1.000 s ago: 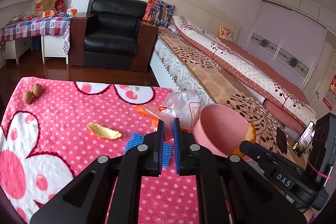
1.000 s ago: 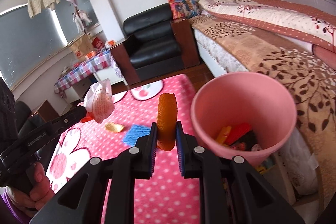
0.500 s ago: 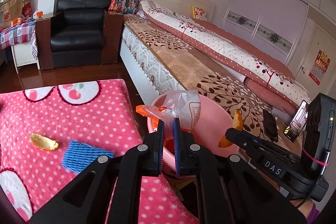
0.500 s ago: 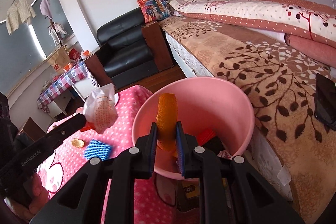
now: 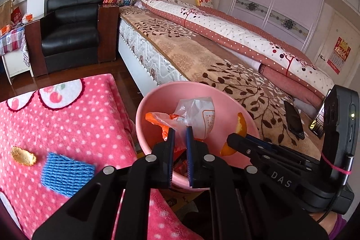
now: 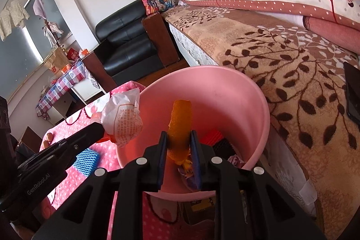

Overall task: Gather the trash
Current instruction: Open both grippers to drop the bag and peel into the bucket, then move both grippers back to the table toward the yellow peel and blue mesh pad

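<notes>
Crumpled plastic wrapper [image 5: 198, 115] pinched in the left gripper [image 5: 180, 129] above the pink bin [image 5: 144, 109], orange peel [image 6: 180, 125] clamped upright in the right gripper [image 6: 178, 138] over the same bin, blue mesh piece [image 5: 66, 172] and a peel scrap [image 5: 23, 155] on the pink dotted blanket [image 5: 78, 123], bed [image 5: 202, 55] beside.

Pink bin [image 6: 252, 105], orange peel [image 6: 180, 120], blue pad [image 5: 66, 173] on pink white-dotted cloth [image 5: 67, 118].

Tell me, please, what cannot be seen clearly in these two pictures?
- Left wrist view: the bottom of the pink bin is covered by the plastic wrapper held in the left gripper.
- Right wrist view: the right gripper and its orange peel cover much of the bin's trash.
</notes>
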`<state>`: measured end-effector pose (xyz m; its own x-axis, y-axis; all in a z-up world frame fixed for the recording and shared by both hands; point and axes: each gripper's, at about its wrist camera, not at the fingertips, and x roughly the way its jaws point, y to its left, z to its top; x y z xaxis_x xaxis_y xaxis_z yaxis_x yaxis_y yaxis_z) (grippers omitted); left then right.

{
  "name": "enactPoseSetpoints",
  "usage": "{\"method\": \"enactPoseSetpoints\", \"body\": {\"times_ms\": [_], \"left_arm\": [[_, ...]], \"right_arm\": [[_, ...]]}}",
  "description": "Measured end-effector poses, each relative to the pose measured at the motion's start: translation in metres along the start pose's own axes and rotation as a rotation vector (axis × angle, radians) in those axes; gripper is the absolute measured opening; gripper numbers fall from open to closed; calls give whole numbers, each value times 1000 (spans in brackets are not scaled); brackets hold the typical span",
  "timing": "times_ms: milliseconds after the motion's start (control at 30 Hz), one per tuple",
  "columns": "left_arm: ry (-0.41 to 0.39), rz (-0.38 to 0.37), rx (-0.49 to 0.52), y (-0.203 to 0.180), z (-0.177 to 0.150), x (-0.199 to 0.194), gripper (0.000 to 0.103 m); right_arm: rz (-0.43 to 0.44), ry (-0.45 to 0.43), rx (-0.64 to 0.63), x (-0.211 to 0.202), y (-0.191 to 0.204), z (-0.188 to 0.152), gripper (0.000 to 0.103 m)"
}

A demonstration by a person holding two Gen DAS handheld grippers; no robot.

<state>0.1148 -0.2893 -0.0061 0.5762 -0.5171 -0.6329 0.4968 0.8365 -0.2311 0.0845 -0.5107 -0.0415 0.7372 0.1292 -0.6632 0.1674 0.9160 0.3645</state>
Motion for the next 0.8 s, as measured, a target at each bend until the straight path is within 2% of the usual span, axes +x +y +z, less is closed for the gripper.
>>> {"method": "enactPoseSetpoints", "body": {"times_ms": [100, 167, 233, 400, 500, 800], "left_arm": [[4, 5, 10, -3, 1, 3, 19], [7, 2, 7, -3, 1, 3, 29], [8, 1, -3, -3, 2, 3, 32], [-5, 10, -24, 0, 1, -8, 32], [-22, 24, -41, 4, 0, -18, 32], [-64, 75, -59, 16, -9, -58, 32]], "right_arm": [[-13, -4, -3, -1, -1, 1, 26], [-21, -9, -11, -2, -1, 1, 28], [-25, -16, -14, -5, -1, 1, 29], [-24, -36, -42, -15, 8, 0, 30], [-12, -56, -64, -23, 17, -3, 42], [49, -78, -135, -48, 57, -25, 44]]}}
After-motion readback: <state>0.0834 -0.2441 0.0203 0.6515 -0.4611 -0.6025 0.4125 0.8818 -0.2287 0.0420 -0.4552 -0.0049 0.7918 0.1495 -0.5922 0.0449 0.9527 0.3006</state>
